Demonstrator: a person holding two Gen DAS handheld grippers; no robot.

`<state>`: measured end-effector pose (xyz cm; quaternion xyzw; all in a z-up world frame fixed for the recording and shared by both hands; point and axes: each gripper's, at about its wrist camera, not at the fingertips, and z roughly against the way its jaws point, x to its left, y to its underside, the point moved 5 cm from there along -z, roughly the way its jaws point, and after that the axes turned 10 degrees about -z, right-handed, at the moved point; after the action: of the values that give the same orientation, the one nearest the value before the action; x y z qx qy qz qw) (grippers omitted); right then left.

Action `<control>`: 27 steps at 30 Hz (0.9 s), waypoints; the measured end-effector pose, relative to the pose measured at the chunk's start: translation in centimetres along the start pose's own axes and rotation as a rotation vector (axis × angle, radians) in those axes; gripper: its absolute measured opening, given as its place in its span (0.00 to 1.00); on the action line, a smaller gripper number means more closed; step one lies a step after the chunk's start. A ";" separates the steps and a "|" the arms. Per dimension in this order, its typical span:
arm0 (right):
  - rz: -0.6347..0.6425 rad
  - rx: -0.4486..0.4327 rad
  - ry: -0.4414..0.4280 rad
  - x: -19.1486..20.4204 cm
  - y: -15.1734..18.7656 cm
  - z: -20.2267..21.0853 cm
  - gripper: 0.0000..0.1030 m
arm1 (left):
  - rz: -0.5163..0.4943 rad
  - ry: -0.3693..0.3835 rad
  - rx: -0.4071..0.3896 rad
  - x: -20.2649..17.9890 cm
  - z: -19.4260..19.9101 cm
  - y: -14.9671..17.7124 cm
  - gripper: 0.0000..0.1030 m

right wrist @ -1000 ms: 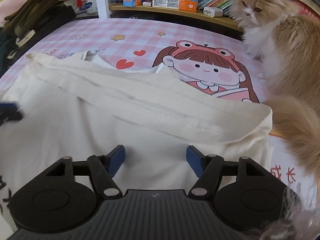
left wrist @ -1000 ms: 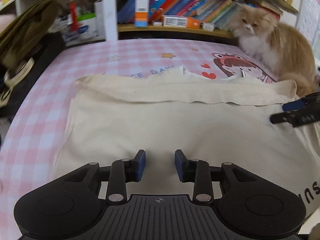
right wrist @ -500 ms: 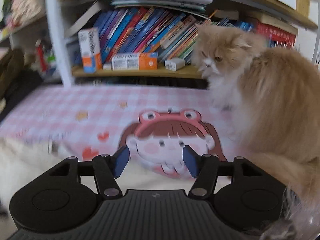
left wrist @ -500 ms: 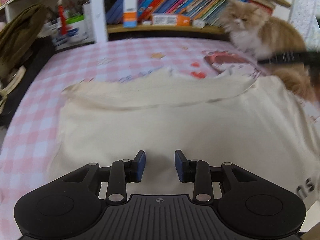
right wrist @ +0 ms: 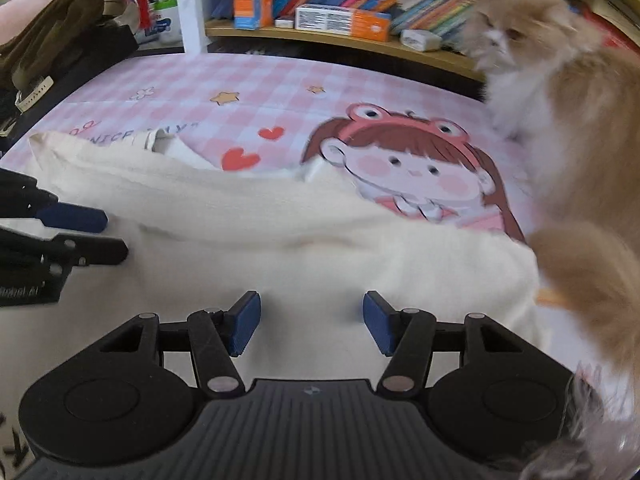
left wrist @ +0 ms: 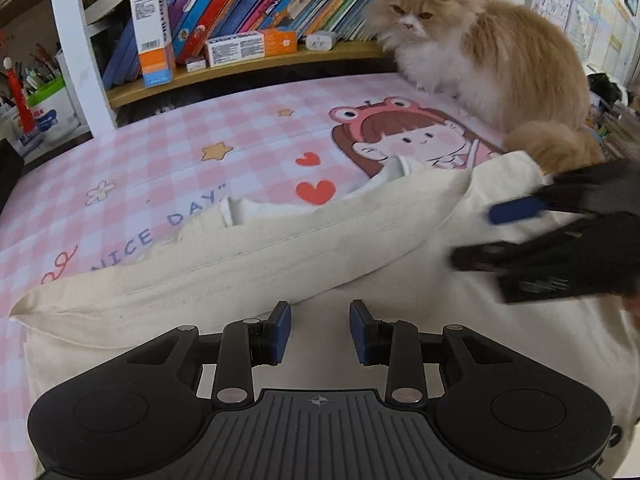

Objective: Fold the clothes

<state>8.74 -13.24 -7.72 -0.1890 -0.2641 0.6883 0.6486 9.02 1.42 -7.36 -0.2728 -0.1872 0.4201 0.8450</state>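
Observation:
A cream garment [left wrist: 400,296] [right wrist: 320,256] lies spread on the pink checked sheet [left wrist: 160,160], its far edge folded over as a thick band [left wrist: 240,264]. A white collar [left wrist: 256,212] peeks out behind the band. My left gripper [left wrist: 320,332] hovers over the near middle of the cloth, jaws parted, nothing between them. My right gripper [right wrist: 312,326] is over the garment's right part, open and empty. Each gripper shows in the other's view: the right gripper [left wrist: 500,236] at the right side, the left gripper [right wrist: 104,236] at the left side.
A fluffy orange-and-white cat [left wrist: 500,60] [right wrist: 560,120] sits on the sheet at the far right, its tail [left wrist: 556,144] touching the garment's corner. A bookshelf [left wrist: 260,60] with books and boxes runs along the back. Dark bags [right wrist: 52,56] lie at the far left.
The left gripper slid right along the garment toward the cat. The right gripper lifted away to face the shelf, then came back over the cloth with its jaws a little narrower.

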 end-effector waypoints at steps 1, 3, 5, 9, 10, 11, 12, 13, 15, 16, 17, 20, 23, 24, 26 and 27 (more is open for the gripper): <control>0.001 0.004 -0.009 0.3 -0.7 -0.5 0.55 | -0.007 0.009 0.001 -0.2 0.1 0.0 0.32; -0.015 -0.010 -0.034 0.7 -2.4 -1.6 0.56 | -0.020 0.015 0.010 -0.6 -0.1 0.0 0.32; -0.096 -0.050 -0.049 0.1 -4.8 -2.5 0.55 | -0.022 0.015 0.020 -0.7 -0.4 -0.2 0.32; -0.261 -0.119 -0.075 -2.2 -7.3 -1.5 0.54 | 0.034 0.014 0.013 0.9 -1.3 -0.9 0.32; -0.262 -0.129 -0.079 -2.4 -7.4 -0.9 0.55 | 0.050 0.012 0.011 1.4 -1.6 -1.0 0.32; -0.263 -0.140 -0.084 -2.6 -7.5 -0.4 0.55 | 0.074 0.014 0.012 2.4 -1.9 -1.3 0.32; -0.232 -0.148 -0.075 -2.7 -7.1 0.3 0.55 | 0.107 -0.004 0.010 4.1 -2.0 -1.4 0.32; -0.190 -0.154 -0.062 -2.8 -6.5 1.0 0.55 | 0.141 -0.024 0.007 5.9 -2.1 -1.5 0.32; -0.126 -0.158 -0.010 -3.9 -4.7 2.2 0.55 | 0.227 -0.087 0.000 9.8 -1.6 -1.1 0.32; -0.101 -0.157 0.025 -4.6 -3.8 2.7 0.54 | 0.281 -0.132 -0.004 11.9 -1.0 -0.5 0.32; -0.089 -0.154 0.064 -5.7 -2.9 3.1 0.53 | 0.336 -0.178 -0.008 14.1 -0.3 0.0 0.32; -0.184 -0.131 0.106 -9.5 -1.3 3.8 0.50 | 0.457 -0.248 -0.027 18.3 2.1 2.4 0.32; -0.285 -0.108 0.126 -12.8 -0.1 4.2 0.48 | 0.489 -0.278 -0.018 19.7 4.1 5.0 0.32; -0.312 -0.101 0.116 -13.3 -0.1 4.1 0.48 | 0.484 -0.283 -0.009 19.6 4.5 5.6 0.32; -0.339 -0.081 0.112 -13.9 -0.2 3.3 0.47 | 0.479 -0.293 0.001 19.3 5.3 6.7 0.32; -0.351 -0.070 0.117 -14.1 -0.2 2.8 0.47 | 0.482 -0.299 0.002 19.1 5.6 7.2 0.32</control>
<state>8.43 -27.52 -6.50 -0.2022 -0.2787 0.5429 0.7660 12.62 22.24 -5.76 -0.2437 -0.2389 0.6446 0.6841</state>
